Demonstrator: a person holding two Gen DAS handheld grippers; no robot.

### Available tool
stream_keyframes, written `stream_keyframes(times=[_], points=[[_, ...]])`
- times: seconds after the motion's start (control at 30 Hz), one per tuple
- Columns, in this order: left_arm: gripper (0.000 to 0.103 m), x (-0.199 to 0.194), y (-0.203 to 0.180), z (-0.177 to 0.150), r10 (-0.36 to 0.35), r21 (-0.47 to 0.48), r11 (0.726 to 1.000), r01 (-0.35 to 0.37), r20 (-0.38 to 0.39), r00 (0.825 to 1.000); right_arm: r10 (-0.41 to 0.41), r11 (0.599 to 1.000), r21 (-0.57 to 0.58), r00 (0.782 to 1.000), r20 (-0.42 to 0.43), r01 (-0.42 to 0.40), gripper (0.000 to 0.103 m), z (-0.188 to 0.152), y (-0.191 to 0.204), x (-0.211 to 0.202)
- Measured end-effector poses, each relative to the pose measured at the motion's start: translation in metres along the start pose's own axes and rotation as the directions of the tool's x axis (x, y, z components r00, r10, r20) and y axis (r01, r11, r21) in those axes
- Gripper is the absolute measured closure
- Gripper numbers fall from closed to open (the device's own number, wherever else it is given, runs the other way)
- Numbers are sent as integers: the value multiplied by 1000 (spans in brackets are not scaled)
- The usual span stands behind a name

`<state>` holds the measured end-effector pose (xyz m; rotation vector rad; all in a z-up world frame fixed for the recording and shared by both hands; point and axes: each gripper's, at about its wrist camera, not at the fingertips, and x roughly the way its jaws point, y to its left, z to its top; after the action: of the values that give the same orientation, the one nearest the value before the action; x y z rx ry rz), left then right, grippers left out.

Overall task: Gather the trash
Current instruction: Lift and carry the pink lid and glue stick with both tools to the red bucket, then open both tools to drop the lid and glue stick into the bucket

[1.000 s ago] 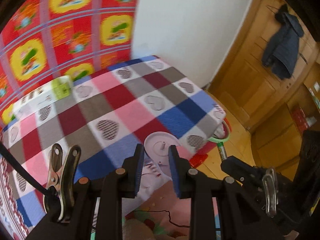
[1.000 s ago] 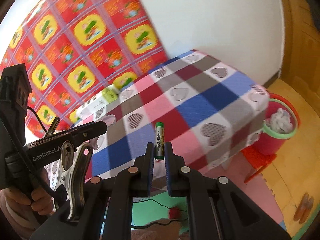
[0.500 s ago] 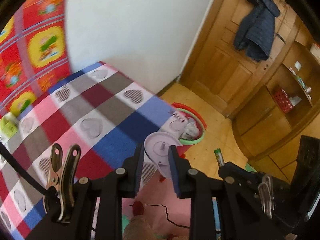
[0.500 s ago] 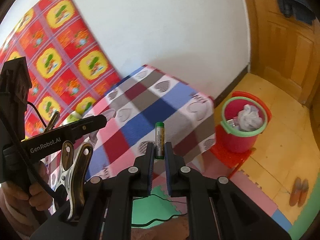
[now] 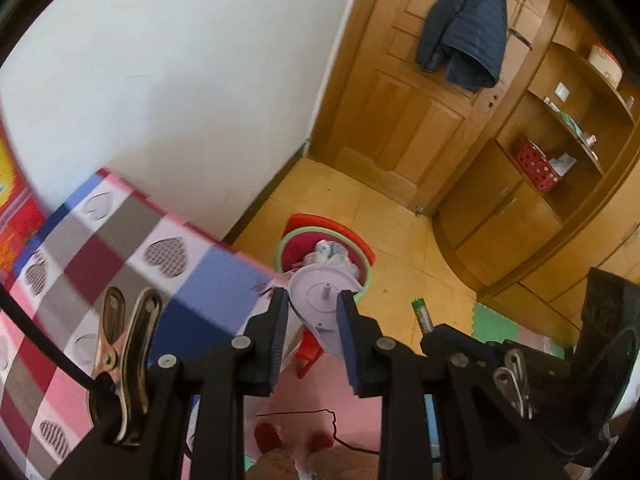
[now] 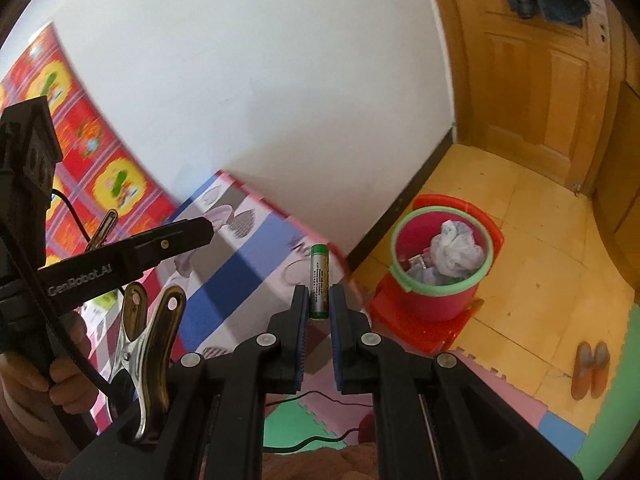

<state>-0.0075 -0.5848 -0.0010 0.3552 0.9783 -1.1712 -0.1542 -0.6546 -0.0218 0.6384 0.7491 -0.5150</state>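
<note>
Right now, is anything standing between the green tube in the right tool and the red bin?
Nothing visible. The green tube is clamped in the right tool; only bare floor separates it from the open red bin.

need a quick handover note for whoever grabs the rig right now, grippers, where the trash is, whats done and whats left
Left gripper: shut on a round pale purple plastic disc.
Right gripper: shut on a green tube, upright between the pads.
Red bin with green rim stands on the floor beyond the checked bed, already holding crumpled white trash.
Done: both pieces picked up.
Left: bring each over the bin and release.
</note>
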Motion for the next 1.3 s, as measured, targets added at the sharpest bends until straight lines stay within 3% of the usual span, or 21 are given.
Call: stream_keyframes(times=[0.3,0.67,0.97,1.3], points=[[77,69,-37,36,-14,-10,1000,14,-7,1000,-44,999,18,999,-20,44,92,28,-56,20],[77,175,-72,64,18,-115,993,-27,-73,997,2,1000,-3,994,-109,-3,92,65,-142,72],[77,266,-79,77,66,-154,985,-81,-103,993,38,998,-40,978,-207,-47,92,84,-197,126],[77,348,-52,62,104,-203,969,-141,-181,978,73,996,-28,950,-302,-85,92,84,-235,184]])
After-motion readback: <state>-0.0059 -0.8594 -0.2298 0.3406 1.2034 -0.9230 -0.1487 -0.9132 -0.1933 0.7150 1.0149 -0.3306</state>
